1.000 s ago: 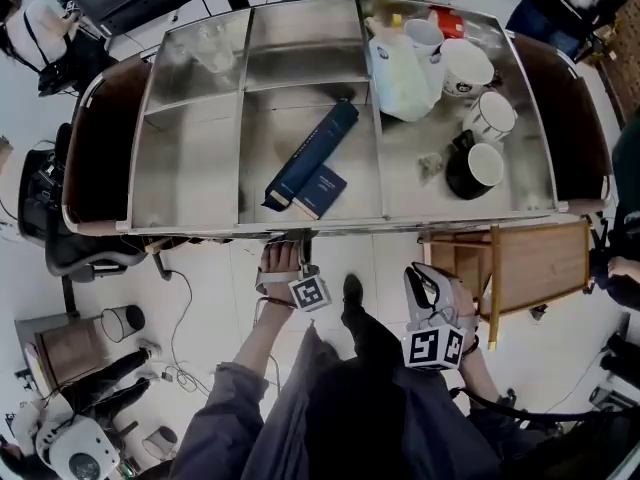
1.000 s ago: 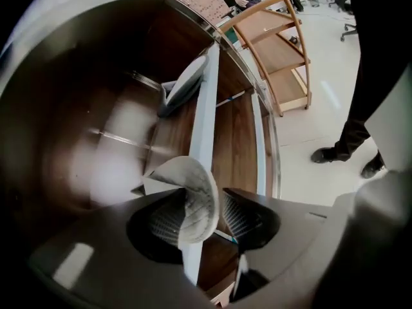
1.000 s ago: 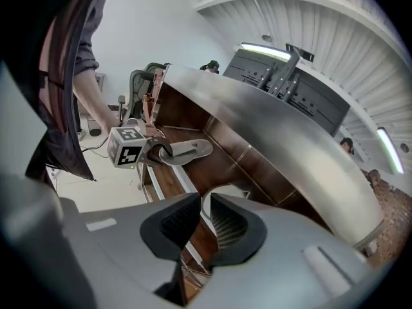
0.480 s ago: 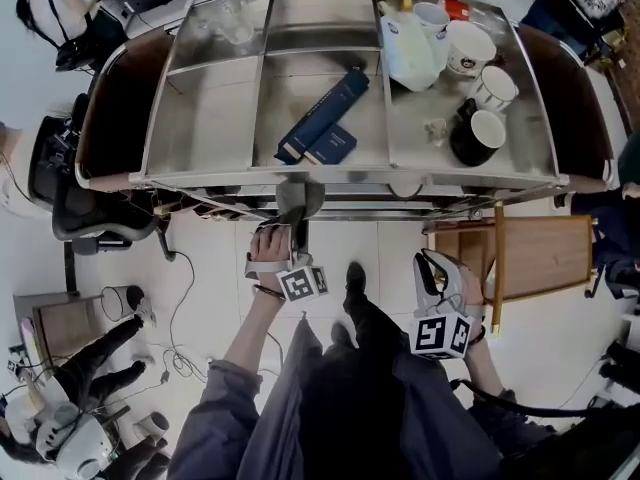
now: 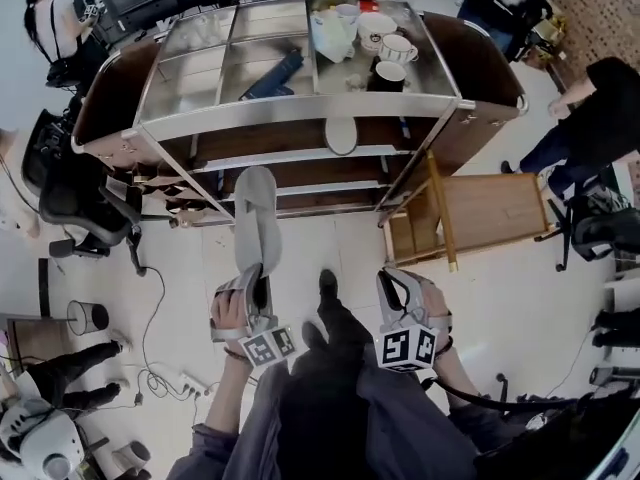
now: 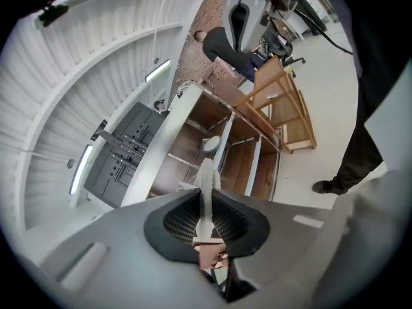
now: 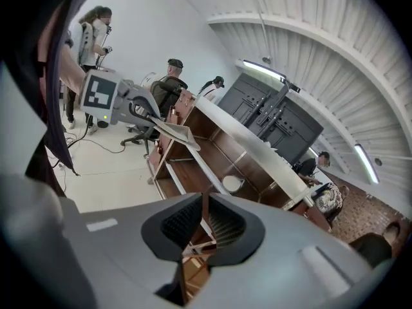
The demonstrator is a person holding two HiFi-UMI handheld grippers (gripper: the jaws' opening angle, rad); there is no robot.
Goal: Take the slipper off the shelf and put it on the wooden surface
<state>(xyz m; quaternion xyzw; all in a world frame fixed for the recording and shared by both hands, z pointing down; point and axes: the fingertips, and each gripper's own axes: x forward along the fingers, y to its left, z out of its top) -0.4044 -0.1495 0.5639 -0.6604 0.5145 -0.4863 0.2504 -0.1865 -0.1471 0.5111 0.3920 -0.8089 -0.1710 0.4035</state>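
The left gripper (image 5: 250, 286) is clamped on the heel end of a grey slipper (image 5: 256, 218). The long, flat, round-toed sole is held over the pale floor (image 5: 330, 243), toe toward the shelf unit (image 5: 300, 118) but apart from it. In the left gripper view the slipper (image 6: 206, 179) shows edge-on as a thin pale strip pinched between ribbed black pads (image 6: 183, 221). The right gripper (image 5: 398, 293) hangs beside it, its ribbed jaws drawn almost together with nothing between them (image 7: 205, 221). The shelf unit has a brushed-metal top split into compartments, with brown wooden shelves beneath. A pale oval object (image 5: 341, 136) lies on the upper one. White cups (image 5: 398, 48) and a dark blue box (image 5: 272, 76) sit on top. A light wooden table (image 5: 495, 208) stands just beside the unit's right end.
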